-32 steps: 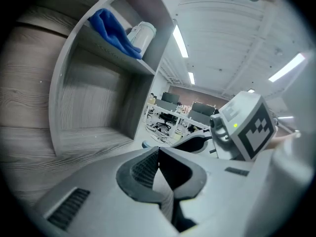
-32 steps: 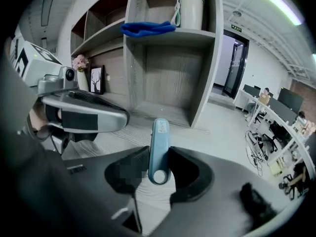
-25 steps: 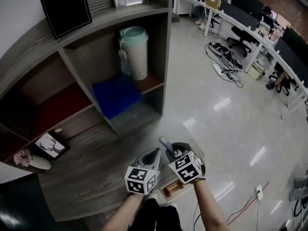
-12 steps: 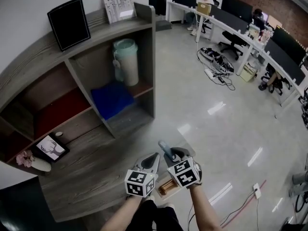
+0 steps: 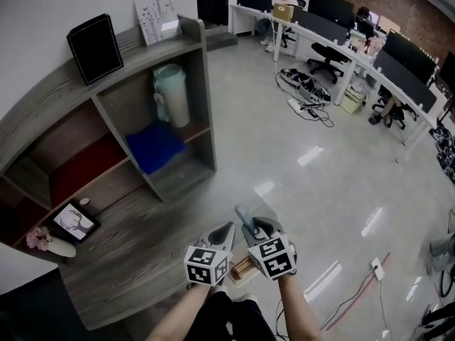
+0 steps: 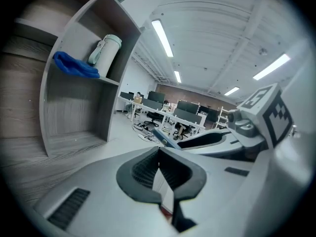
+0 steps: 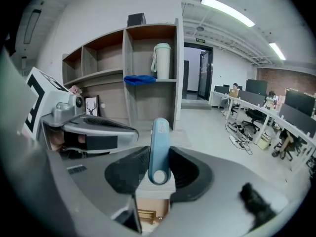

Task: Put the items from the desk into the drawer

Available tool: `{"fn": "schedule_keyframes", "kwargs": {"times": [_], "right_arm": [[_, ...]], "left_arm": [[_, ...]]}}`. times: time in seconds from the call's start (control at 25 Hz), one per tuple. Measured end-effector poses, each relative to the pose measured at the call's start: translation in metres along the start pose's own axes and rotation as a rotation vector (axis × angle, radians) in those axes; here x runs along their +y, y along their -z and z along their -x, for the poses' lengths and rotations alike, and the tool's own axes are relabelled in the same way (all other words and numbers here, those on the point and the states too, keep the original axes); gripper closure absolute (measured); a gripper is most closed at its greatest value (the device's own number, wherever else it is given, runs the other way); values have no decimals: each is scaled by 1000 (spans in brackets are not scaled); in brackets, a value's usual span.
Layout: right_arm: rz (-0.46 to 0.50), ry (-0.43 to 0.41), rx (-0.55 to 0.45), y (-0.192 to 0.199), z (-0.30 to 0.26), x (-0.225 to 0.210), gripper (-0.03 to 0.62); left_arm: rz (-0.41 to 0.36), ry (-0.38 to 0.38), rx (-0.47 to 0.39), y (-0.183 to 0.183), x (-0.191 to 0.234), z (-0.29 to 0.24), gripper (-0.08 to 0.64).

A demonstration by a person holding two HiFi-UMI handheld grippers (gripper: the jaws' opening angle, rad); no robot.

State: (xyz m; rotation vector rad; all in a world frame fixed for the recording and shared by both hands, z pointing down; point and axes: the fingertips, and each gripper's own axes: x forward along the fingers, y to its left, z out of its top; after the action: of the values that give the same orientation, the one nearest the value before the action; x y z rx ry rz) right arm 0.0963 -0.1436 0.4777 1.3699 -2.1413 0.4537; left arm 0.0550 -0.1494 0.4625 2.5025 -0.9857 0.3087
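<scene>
Blue stick-shaped item [image 5: 242,212] clamped in my right gripper [image 5: 247,222]
Head view: it pokes up from the jaws, above the wooden drawer [image 5: 244,269] at the grey desk [image 5: 121,261] edge. Left gripper view: my left gripper [image 6: 158,153] is clenched on nothing. Right gripper view: the jaws pinch the item's sides, with the drawer just below

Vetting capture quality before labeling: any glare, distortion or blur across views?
Head view: shelf unit lines bow from the wide lens; ceiling-light glare on the floor. Left gripper view: strong fisheye, dark corners. Right gripper view: same fisheye; blue tool is sharp.
</scene>
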Motion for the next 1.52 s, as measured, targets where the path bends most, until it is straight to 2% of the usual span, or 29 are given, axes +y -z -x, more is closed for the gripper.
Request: {"fn": "schedule_keyframes", "kwargs": {"times": [0.36, 0.52, 1.52], "right_arm": [[-40, 64, -50, -2, 44, -2, 456], [-62, 65, -50, 5, 51, 0, 456], [-233, 125, 39, 107, 69, -27, 456]], "left_arm": [[-32, 74, 3, -3, -36, 13, 549], [-37, 93, 19, 4, -44, 15, 549], [-101, 216, 204, 82, -98, -23, 549]]}}
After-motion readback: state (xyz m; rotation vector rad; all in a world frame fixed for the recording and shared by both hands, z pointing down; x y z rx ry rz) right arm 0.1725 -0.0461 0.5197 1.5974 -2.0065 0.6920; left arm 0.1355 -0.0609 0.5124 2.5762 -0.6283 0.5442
